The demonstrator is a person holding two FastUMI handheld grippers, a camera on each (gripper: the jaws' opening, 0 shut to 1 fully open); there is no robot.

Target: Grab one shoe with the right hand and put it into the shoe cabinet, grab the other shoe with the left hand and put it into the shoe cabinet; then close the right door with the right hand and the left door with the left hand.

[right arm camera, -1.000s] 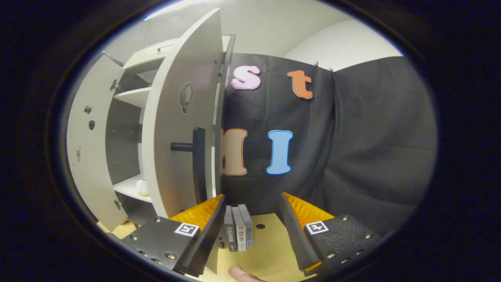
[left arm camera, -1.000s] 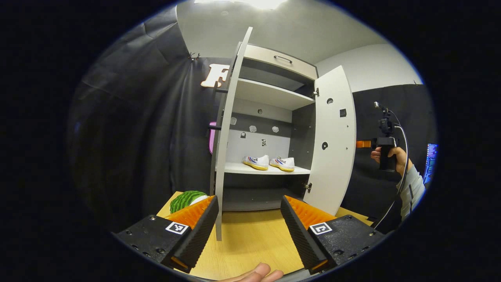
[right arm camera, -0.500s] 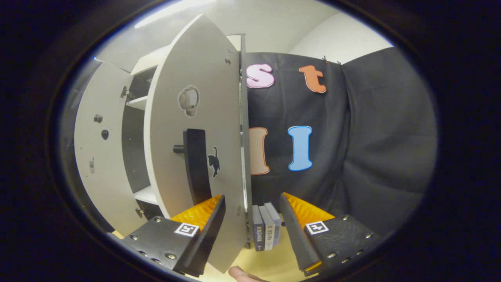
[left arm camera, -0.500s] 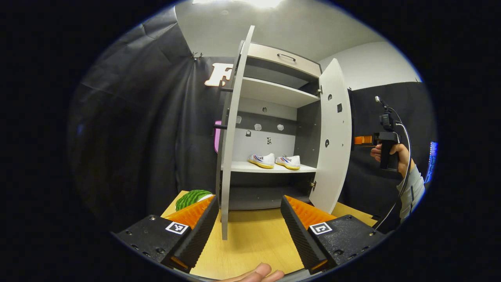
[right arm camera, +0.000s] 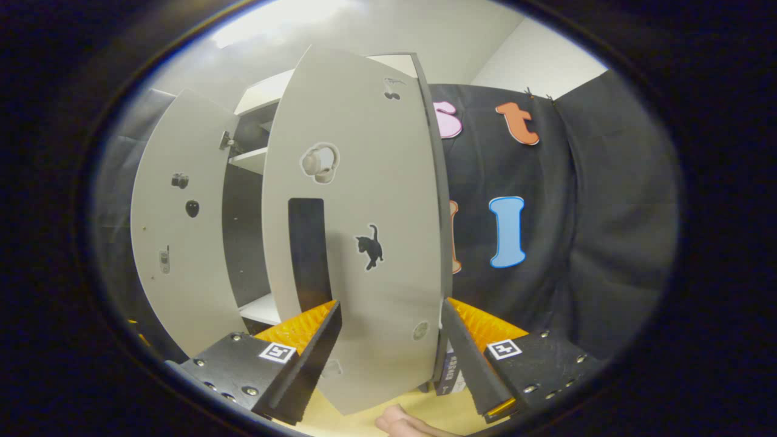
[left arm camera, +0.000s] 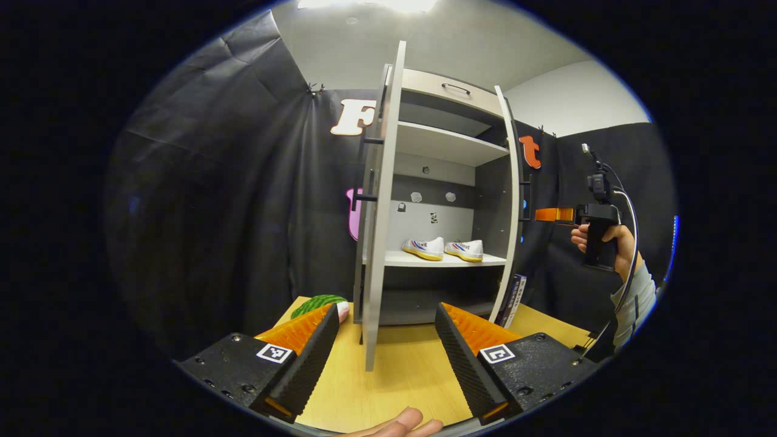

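On the wooden counter [left arm camera: 400, 376] the shoe cabinet [left arm camera: 446, 200] holds both shoes [left arm camera: 443, 248] on its shelf. Right gripper [right arm camera: 391, 358], jaws wide, faces the right door [right arm camera: 358, 243]: push it shut. Left gripper [left arm camera: 385, 355], jaws wide, takes the left door [left arm camera: 379, 212] next.

shoes [left arm camera: 443, 249] side by side on cabinet shelf [left arm camera: 449, 261]

The left gripper view faces the shoe cabinet [left arm camera: 446, 182] head-on from the table [left arm camera: 400, 376]; the right gripper view, nearer, faces its right door [right arm camera: 364, 243]. Both share the cabinet.
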